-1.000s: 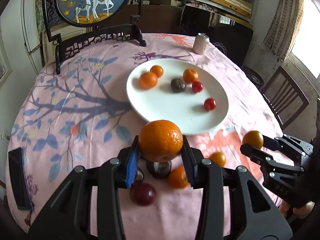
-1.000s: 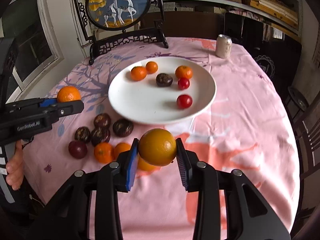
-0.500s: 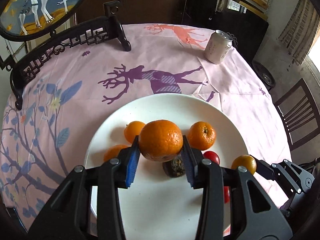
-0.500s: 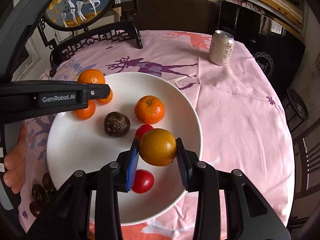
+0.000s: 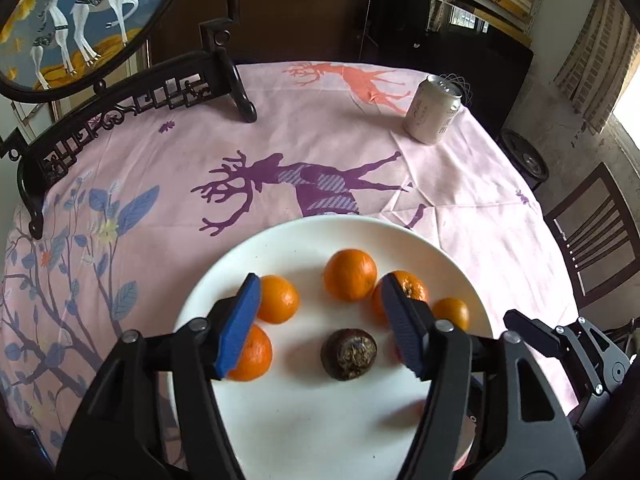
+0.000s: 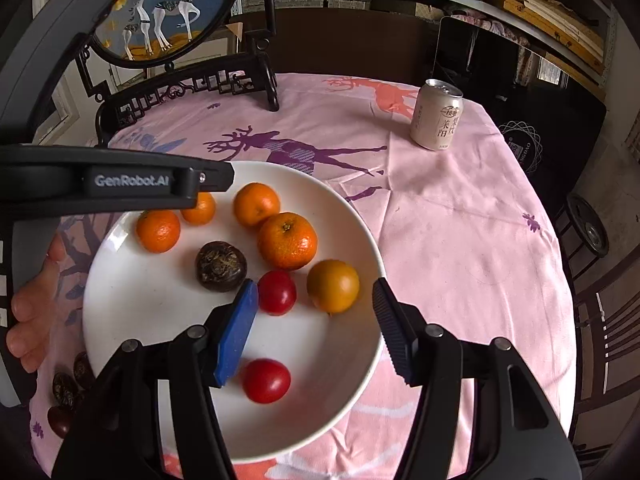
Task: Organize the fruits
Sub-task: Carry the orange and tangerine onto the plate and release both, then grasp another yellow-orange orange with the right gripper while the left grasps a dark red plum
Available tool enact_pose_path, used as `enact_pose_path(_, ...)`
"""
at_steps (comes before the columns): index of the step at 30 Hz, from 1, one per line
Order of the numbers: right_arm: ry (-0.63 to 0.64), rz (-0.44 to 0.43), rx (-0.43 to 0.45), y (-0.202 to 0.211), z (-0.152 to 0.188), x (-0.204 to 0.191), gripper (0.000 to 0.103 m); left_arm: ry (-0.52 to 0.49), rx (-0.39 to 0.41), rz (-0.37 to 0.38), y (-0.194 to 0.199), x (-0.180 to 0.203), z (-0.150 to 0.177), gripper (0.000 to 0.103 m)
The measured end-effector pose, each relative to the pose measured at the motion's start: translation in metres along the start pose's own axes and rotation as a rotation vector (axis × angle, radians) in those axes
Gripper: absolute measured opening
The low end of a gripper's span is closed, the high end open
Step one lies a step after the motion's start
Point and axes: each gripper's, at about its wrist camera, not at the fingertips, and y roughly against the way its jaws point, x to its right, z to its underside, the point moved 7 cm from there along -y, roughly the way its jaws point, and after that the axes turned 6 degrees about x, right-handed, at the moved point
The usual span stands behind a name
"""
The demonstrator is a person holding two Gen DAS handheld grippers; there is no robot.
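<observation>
We note both the left gripper (image 5: 320, 328) and right gripper (image 6: 312, 328) spread empty above the round white ceramic plate (image 6: 160, 304); a yellow-orange round fruit (image 6: 333, 286) rests there.

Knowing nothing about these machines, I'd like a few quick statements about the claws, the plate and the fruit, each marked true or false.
1. Both claws are empty and open. True: the left claw and right claw hold nothing.
2. The plate holds two red fruits. True.
3. The drink can stands on the plate. False: it stands on the tablecloth, beyond the plate.
4. The dark brown fruit lies off the plate. False: it lies on it.
5. The plate holds one orange fruit. False: several.
</observation>
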Motion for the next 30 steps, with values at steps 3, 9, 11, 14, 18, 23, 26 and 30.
enact_pose_path(3,0.014,-0.027,-0.001,0.028,0.014,-0.015,0.061,-0.003,0.050,0.018,0.047,-0.005,0.018,0.076)
enact_pose_path(9,-0.037,-0.049,0.054,0.089,0.065,-0.043,0.064,0.036,0.168,-0.015,0.138,-0.030,0.095,0.094)
enact_pose_path(11,-0.090,-0.012,0.084,0.105,0.082,-0.042,0.065,0.063,0.191,-0.054,0.157,-0.043,0.132,0.094)
enact_pose_path(14,-0.146,-0.015,0.065,0.118,0.104,-0.044,0.065,0.121,0.181,-0.067,0.168,-0.059,0.180,0.094)
enact_pose_path(18,-0.133,0.001,0.042,0.129,0.119,-0.052,0.065,0.158,0.146,-0.081,0.172,-0.074,0.221,0.094)
enact_pose_path(23,-0.114,-0.018,0.039,0.133,0.127,-0.067,0.065,0.159,0.133,-0.107,0.173,-0.079,0.241,0.094)
enact_pose_path(26,-0.098,-0.015,0.011,0.127,0.136,-0.074,0.065,0.140,0.129,-0.121,0.174,-0.078,0.247,0.094)
enact_pose_path(30,-0.095,-0.023,-0.024,0.118,0.148,-0.078,0.065,0.127,0.113,-0.108,0.173,-0.074,0.254,0.094)
